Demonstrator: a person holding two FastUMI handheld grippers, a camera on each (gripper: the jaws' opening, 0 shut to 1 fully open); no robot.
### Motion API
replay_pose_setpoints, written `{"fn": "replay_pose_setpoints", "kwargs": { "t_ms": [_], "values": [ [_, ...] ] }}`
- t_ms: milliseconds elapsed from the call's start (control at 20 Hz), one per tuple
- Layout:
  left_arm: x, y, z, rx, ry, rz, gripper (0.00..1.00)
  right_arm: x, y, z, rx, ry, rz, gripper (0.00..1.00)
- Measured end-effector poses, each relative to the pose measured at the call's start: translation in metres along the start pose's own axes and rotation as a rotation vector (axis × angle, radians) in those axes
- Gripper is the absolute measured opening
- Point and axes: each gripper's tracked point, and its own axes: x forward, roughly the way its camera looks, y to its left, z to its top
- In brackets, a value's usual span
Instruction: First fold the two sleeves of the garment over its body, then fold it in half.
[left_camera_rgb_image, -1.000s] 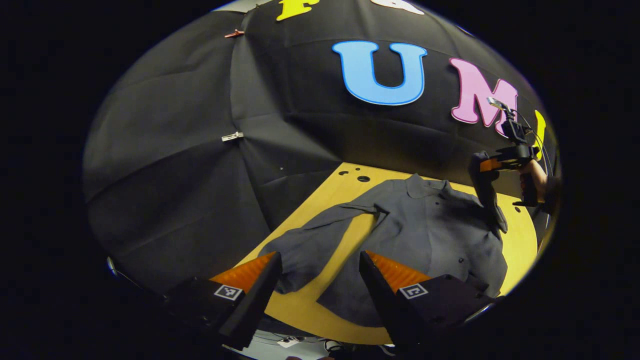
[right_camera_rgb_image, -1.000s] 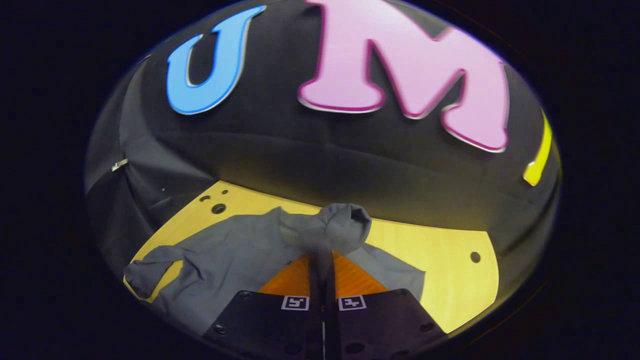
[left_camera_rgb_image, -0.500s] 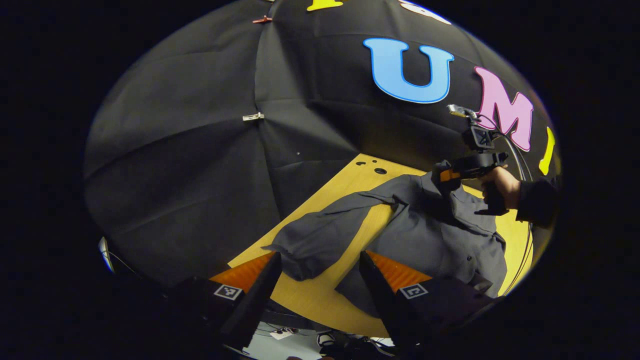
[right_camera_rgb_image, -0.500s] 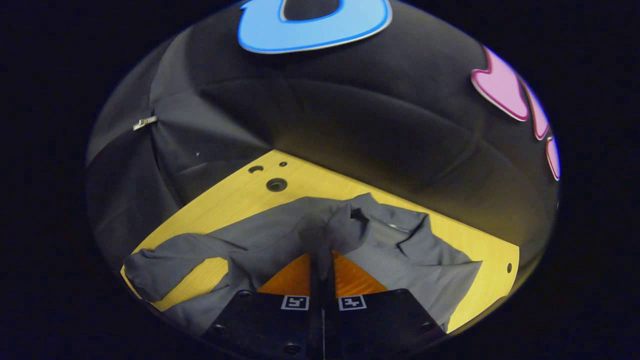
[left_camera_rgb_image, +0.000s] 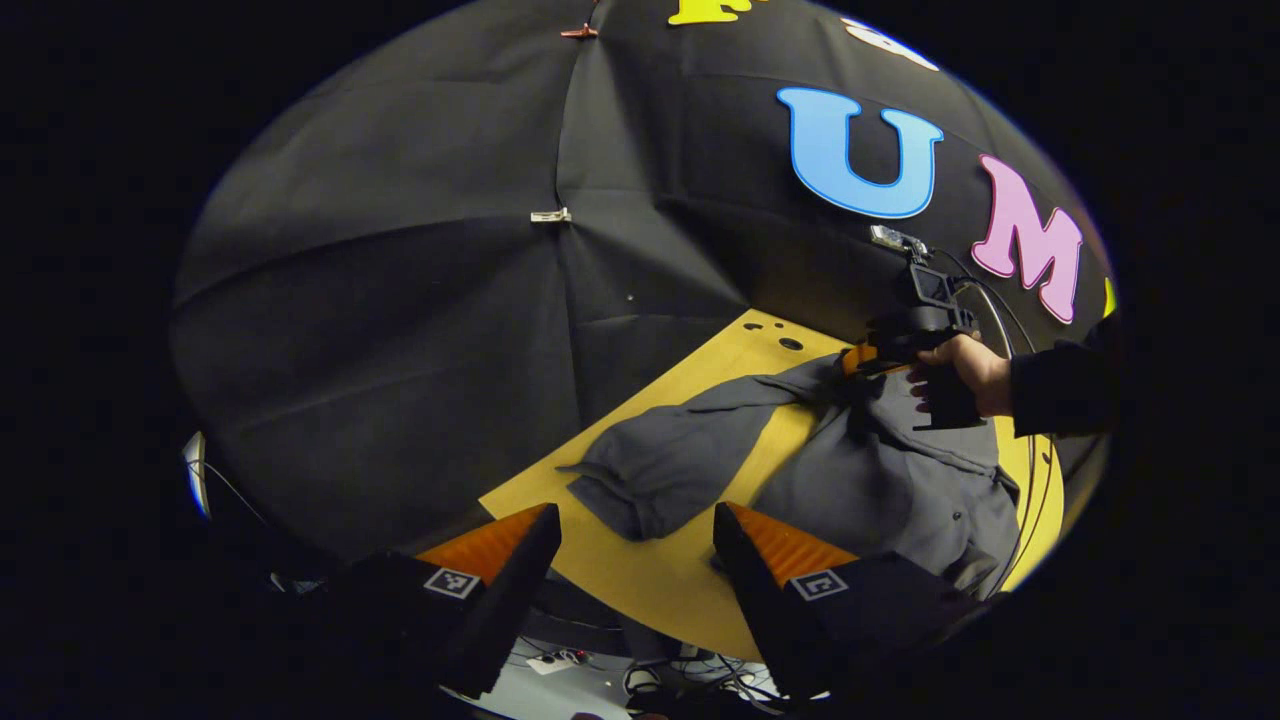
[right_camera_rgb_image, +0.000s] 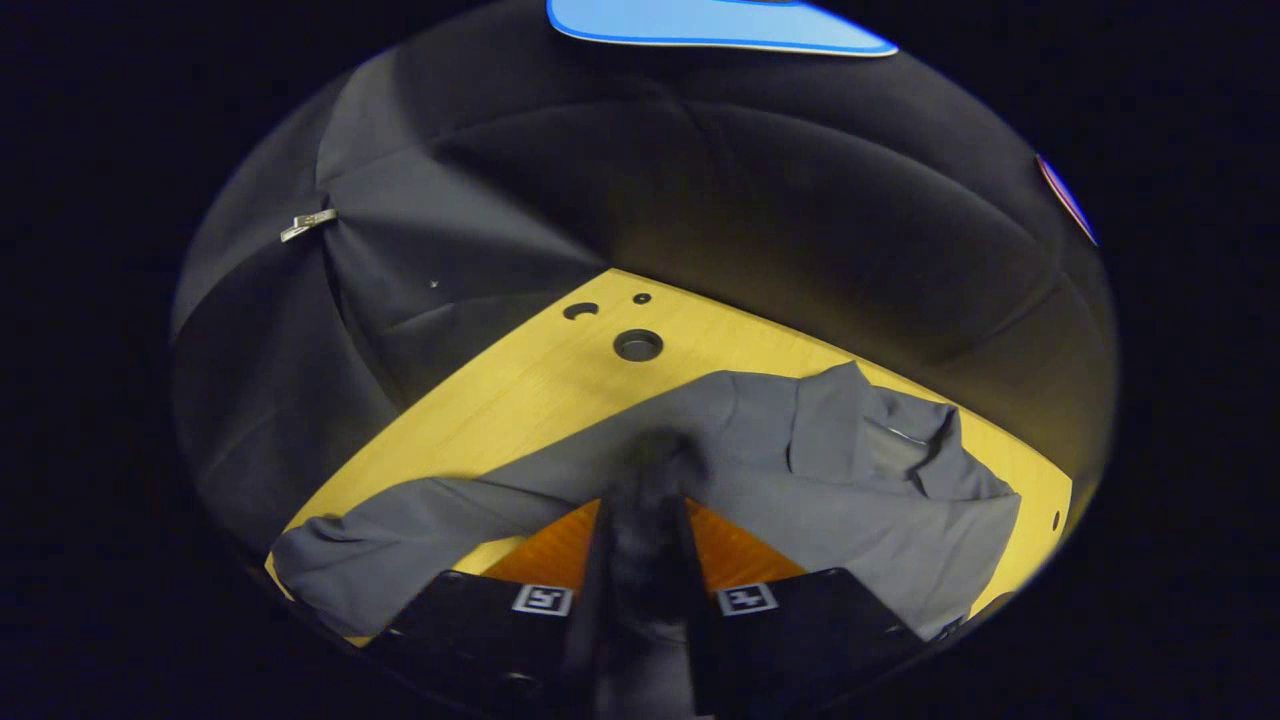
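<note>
Grey shirt (left_camera_rgb_image: 880, 480) lies on the wooden table (left_camera_rgb_image: 650, 580); right gripper (right_camera_rgb_image: 645, 500) pinches its sleeve (right_camera_rgb_image: 650, 455), left gripper (left_camera_rgb_image: 635, 560) gapes above.

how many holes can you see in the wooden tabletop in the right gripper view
4: a large round hole, a smaller slot-like hole and a tiny hole cluster near the far corner; another small hole sits at the right edge. The grey shirt may hide more.

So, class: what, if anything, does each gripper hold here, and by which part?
The right gripper pinches the grey shirt by its sleeve, over the body. The left gripper is open, holding nothing.
</note>
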Motion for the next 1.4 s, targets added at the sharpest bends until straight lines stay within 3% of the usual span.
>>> {"fn": "replay_pose_setpoints", "kwargs": {
  "t_ms": [150, 200, 300, 500, 800, 1250, 1400],
  "values": [
    [0.025, 0.014, 0.008, -0.004, -0.011, 0.02, 1.0, -0.021, 0.014, 0.008, -0.018, -0.031, 0.002, 0.97],
    [0.035, 0.017, 0.006, -0.005, -0.005, 0.023, 0.96, -0.026, 0.015, 0.011, -0.006, -0.045, 0.005, 1.0],
    [0.055, 0.022, 0.007, -0.01, 0.01, 0.029, 1.0, -0.046, 0.012, 0.015, 0.003, -0.068, -0.009, 0.98],
    [0.091, 0.021, 0.009, -0.043, 0.042, 0.014, 0.96, -0.089, 0.0, 0.01, 0.052, -0.07, -0.02, 0.99],
    [0.141, 0.011, -0.01, 0.011, 0.136, -0.003, 0.96, -0.173, -0.055, 0.008, 0.01, -0.175, -0.112, 0.98],
    [0.163, 0.001, -0.043, 0.164, 0.266, -0.011, 0.99, -0.292, -0.139, -0.047, 0.082, -0.218, -0.254, 0.98],
    [0.163, -0.002, -0.043, 0.165, 0.29, -0.01, 0.96, -0.319, -0.156, -0.076, 0.082, -0.192, -0.285, 0.98]
  ]
}}
